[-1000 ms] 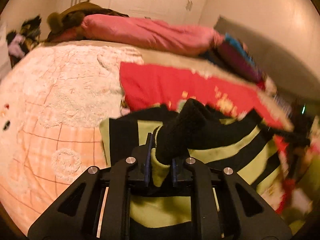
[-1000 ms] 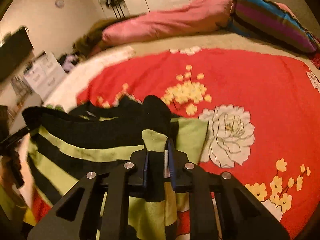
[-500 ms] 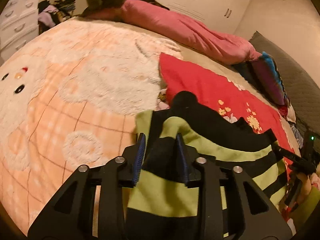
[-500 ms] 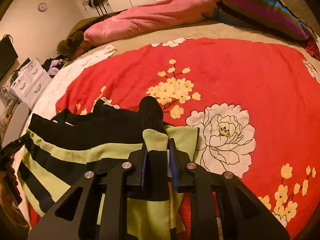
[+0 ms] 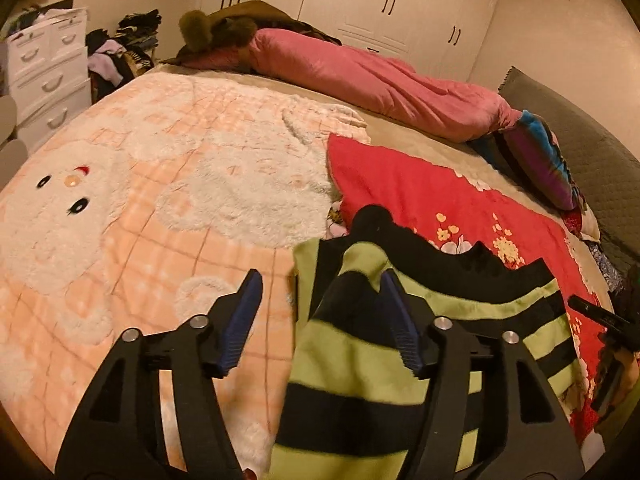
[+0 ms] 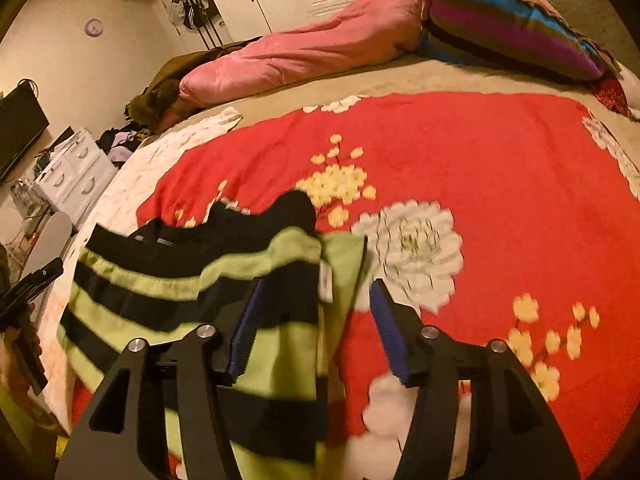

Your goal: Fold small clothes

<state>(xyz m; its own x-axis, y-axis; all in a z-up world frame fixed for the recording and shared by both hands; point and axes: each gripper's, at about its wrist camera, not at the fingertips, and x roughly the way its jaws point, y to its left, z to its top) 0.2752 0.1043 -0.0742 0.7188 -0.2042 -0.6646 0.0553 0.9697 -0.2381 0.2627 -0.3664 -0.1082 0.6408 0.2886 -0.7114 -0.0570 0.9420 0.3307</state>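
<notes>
A small green-and-black striped garment (image 5: 400, 344) lies on the bed, across the seam between the peach blanket and the red blanket. It also shows in the right wrist view (image 6: 224, 300). My left gripper (image 5: 320, 284) is open just above the garment's left edge, with nothing between its fingers. My right gripper (image 6: 316, 292) is open above the garment's right edge, also empty. Each gripper shows at the rim of the other's view.
A peach plush blanket (image 5: 120, 208) covers the bed's left half and a red floral blanket (image 6: 500, 200) the right. A pink duvet roll (image 5: 380, 80) and a striped pillow (image 6: 512, 32) lie at the far side. White drawers (image 5: 44, 76) stand beside the bed.
Both grippers have opened and let go of the striped garment, which has dropped onto the bed. Both have risen and tilted back.
</notes>
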